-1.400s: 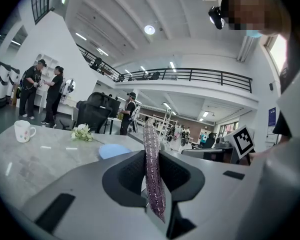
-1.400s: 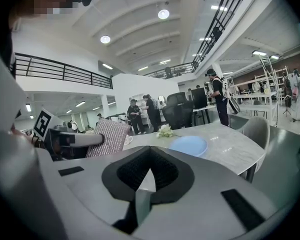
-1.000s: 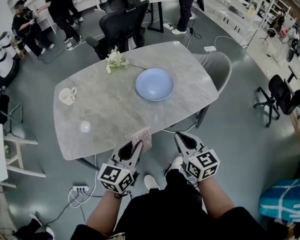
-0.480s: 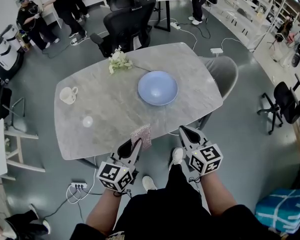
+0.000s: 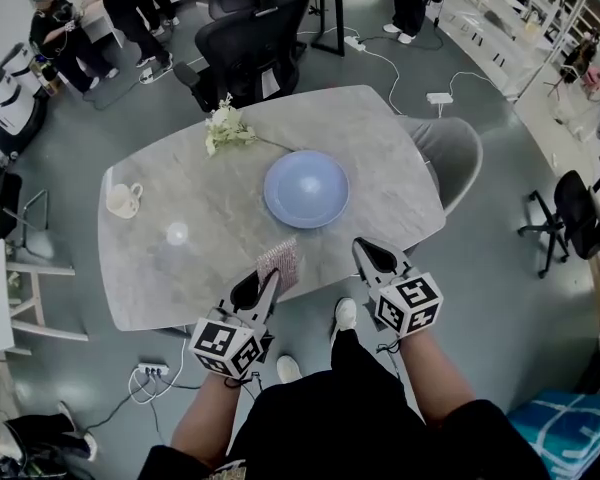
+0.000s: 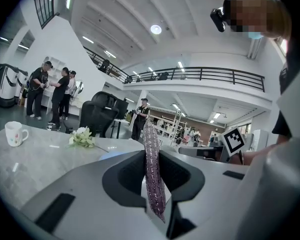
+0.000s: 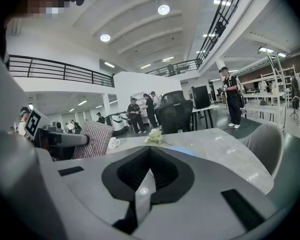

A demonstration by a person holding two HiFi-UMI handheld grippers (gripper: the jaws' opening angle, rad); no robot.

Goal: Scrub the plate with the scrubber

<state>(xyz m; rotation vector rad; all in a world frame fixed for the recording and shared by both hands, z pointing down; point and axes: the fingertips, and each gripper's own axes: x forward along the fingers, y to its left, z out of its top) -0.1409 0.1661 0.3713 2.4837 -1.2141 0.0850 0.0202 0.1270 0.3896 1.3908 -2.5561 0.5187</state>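
A round blue plate (image 5: 306, 189) lies on the grey marble table (image 5: 210, 268), right of its middle. My left gripper (image 5: 272, 282) is shut on a purple-pink woven scrubber (image 5: 279, 260), which stands upright over the table's near edge, short of the plate. In the left gripper view the scrubber (image 6: 153, 171) is pinched edge-on between the jaws, with the plate (image 6: 111, 155) low behind them. My right gripper (image 5: 364, 249) is shut with nothing in it, just off the near edge and right of the scrubber. From the right gripper view I see the scrubber (image 7: 92, 139) and the plate (image 7: 184, 149).
A white mug (image 5: 123, 200) stands at the table's left, a small clear glass (image 5: 177, 233) nearer me, white flowers (image 5: 225, 123) at the far side. A grey chair (image 5: 450, 158) is tucked in on the right, black office chairs (image 5: 255, 38) beyond. People stand far left.
Both grippers have moved forward toward the table. The scrubber, earlier short of the near edge, now stands over it and closer to the plate. Both grips are unchanged.
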